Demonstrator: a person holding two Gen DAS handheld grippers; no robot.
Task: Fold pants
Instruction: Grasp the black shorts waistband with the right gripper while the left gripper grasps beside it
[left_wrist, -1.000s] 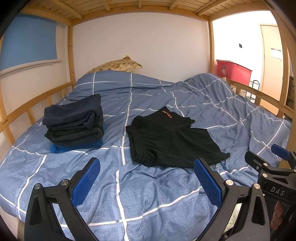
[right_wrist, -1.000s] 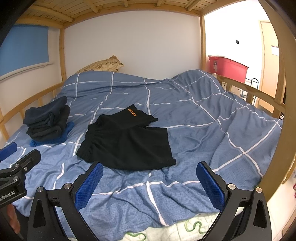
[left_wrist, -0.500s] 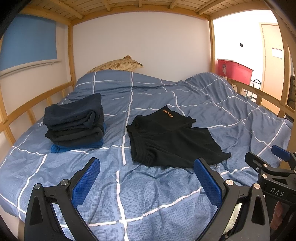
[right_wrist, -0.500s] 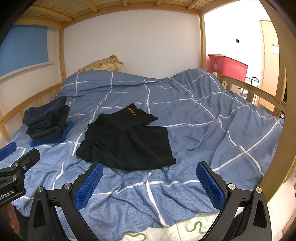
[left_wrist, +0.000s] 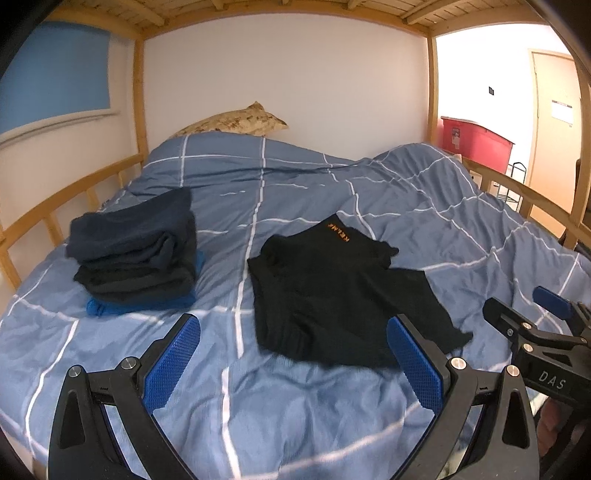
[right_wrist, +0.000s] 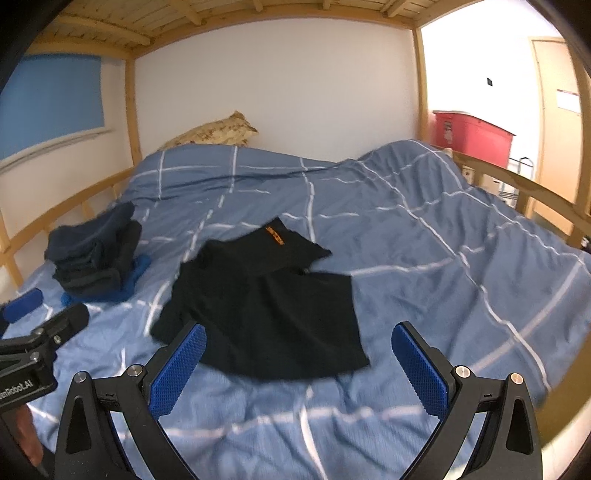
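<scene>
Black shorts with an orange logo lie crumpled on the blue checked duvet, also in the right wrist view. My left gripper is open and empty, just in front of the shorts' near edge. My right gripper is open and empty, its left fingertip over the shorts' near hem. The right gripper also shows at the right edge of the left wrist view.
A stack of folded dark clothes sits at the left of the bed. A patterned pillow lies at the head. Wooden rails border the bed. A red bin stands beyond the right rail.
Both grippers have moved forward toward the shorts, which now look closer. Both stay open and empty.
</scene>
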